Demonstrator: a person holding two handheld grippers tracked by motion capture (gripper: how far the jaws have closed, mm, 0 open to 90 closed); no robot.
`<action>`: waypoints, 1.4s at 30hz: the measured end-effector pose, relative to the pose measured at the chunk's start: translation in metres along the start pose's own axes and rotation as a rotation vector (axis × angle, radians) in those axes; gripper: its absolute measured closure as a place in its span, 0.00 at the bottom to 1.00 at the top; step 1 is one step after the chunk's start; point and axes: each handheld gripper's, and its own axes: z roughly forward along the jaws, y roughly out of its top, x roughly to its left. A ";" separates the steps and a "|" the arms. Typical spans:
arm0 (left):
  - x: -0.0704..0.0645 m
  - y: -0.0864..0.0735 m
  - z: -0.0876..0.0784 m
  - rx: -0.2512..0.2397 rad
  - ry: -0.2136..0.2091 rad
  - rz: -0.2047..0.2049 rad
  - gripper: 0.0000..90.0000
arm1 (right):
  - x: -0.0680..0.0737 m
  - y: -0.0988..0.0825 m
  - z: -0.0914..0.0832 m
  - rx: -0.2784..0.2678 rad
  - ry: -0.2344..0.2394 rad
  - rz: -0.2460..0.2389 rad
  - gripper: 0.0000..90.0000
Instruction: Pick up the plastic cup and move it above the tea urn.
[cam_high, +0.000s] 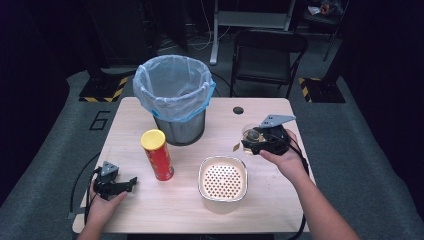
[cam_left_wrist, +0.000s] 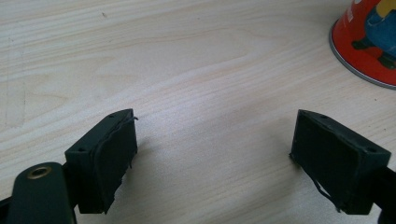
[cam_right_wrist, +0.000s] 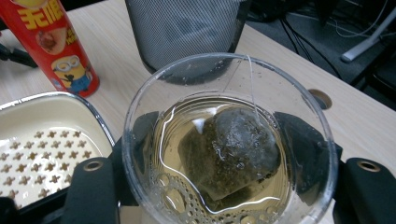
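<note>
- Right gripper (cam_high: 256, 142), seen from the high view, is clamped on a clear glass of tea (cam_high: 251, 136) near the table's (cam_high: 280, 200) right edge, between the cable hole (cam_high: 238, 110) and the perforated tray (cam_high: 223, 178). The glass seems to be lifted or only just resting; any tilt could slop tea onto the wood.
- Left gripper (cam_high: 131, 181) rests low at the near left with its jaws apart and nothing between them, well apart from the glass. It could not steady a slip in time.
- Left gripper view: both pads (cam_left_wrist: 116, 154) hover just over bare wood, and the base of the red crisp can (cam_left_wrist: 369, 42) sits at the upper right. A careless sweep that way could topple the tall can.
- Right gripper view: the jaws press the glass from both sides, low on its wall. Smooth, wet glass may slide or rotate in that hold.
- The tea bag (cam_right_wrist: 229, 149) lies sunk in the tea, its string (cam_right_wrist: 252, 88) running up over the rim. Pouring toward the tray or the lined bin (cam_high: 174, 95) could send the bag out suddenly and splash.
</note>
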 end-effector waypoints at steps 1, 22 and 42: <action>0.000 0.000 0.000 0.000 0.000 0.000 0.15 | 0.000 0.000 0.000 0.000 0.000 0.000 0.37; -0.001 0.000 0.000 -0.002 -0.007 -0.007 0.15 | -0.009 -0.008 0.033 -0.152 0.147 -0.069 0.37; -0.001 0.000 0.000 -0.002 -0.007 -0.008 0.15 | 0.006 -0.001 0.046 -0.136 0.141 -0.241 0.39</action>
